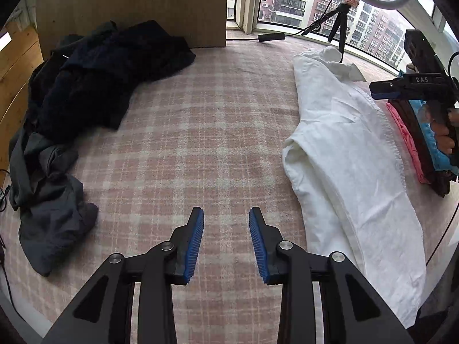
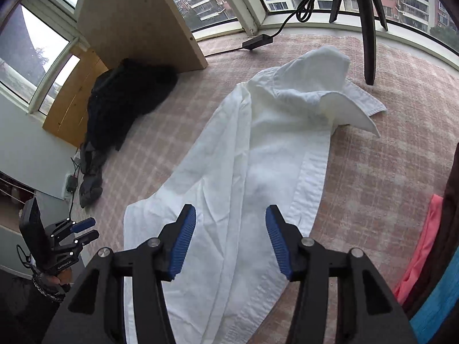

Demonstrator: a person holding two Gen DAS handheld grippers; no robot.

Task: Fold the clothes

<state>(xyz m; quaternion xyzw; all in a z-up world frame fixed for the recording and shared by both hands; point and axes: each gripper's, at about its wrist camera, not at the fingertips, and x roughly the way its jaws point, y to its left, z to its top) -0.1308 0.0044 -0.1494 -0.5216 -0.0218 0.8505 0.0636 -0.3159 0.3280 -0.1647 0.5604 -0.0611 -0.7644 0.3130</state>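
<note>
Your left gripper hangs open over the bare blanket, holding nothing. Your right gripper gapes above the white shirt (collar at the far end), which lies right of centre, well apart from the dark clothes far left.

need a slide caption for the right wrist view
Open right gripper hovers above a white shirt lying on a pink plaid blanket.

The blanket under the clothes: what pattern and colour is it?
The blanket is a pink-and-cream plaid check, clearest in the left wrist view.
</note>
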